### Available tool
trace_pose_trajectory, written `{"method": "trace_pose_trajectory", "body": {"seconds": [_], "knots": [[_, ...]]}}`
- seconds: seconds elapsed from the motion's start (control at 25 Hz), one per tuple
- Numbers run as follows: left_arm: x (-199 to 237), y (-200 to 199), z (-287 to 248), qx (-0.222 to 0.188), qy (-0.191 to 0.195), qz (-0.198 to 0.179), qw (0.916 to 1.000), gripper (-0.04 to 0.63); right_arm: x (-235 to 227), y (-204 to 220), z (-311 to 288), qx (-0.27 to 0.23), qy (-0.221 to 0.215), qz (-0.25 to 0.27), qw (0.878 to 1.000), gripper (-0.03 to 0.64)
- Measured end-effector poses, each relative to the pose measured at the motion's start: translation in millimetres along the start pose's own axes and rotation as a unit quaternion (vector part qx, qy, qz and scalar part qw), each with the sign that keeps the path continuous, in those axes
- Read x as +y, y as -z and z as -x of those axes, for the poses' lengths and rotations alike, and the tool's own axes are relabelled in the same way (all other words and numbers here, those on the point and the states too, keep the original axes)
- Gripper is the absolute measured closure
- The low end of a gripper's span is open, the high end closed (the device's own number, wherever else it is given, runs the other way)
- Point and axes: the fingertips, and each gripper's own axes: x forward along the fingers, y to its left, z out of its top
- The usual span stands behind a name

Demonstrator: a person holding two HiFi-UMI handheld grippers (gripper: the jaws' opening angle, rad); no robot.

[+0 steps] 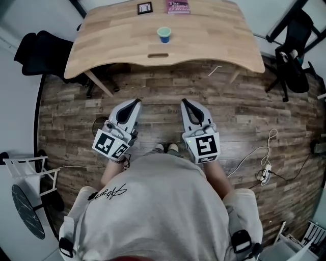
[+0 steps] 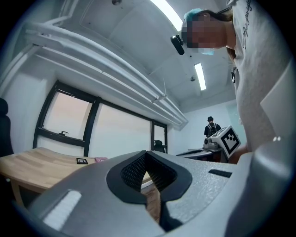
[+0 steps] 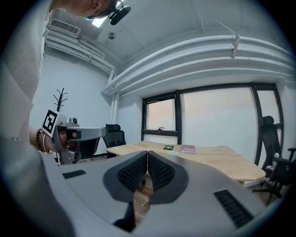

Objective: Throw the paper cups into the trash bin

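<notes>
A small green-blue paper cup (image 1: 163, 34) stands upright on the light wooden table (image 1: 214, 41), near its front edge. In the right gripper view the cup (image 3: 172, 153) shows as a low green rim far beyond the jaws. My left gripper (image 1: 137, 103) and right gripper (image 1: 184, 103) hang side by side over the wood floor, well short of the table, both pointing toward it. Both are shut with nothing between their pads, as the left gripper view (image 2: 146, 154) and the right gripper view (image 3: 147, 154) also show. No trash bin is recognisable in any view.
A pink book (image 1: 178, 6) and a small black-framed marker (image 1: 144, 7) lie at the table's far edge. Black office chairs stand at the left (image 1: 38, 51) and right (image 1: 293, 58). Cables (image 1: 265, 165) trail on the floor at right; a white rack (image 1: 28, 168) stands at left.
</notes>
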Motion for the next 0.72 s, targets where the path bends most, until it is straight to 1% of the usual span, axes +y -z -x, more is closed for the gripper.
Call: {"method": "trace_pose_trajectory", "body": {"seconds": [0.2,0.52,0.72], "knots": [[4.4,-0.7,-1.8,0.003,0.001,0.0,1.0,0.592,-5.3,-4.7,-5.5,-0.006,0.001,-0.002,1.0,0.607],[-1.4,7.7,-10.0,0.011,0.008,0.001,0.9999,0.592,-7.3,0.5,-1.5,-0.001,-0.005,-0.004,1.0,0.607],[-5.6,12.5,-10.7,0.011,-0.001,0.003,0.9999,0.592,-10.4,7.3,0.9,0.003,-0.019,-0.008,1.0,0.607]]}}
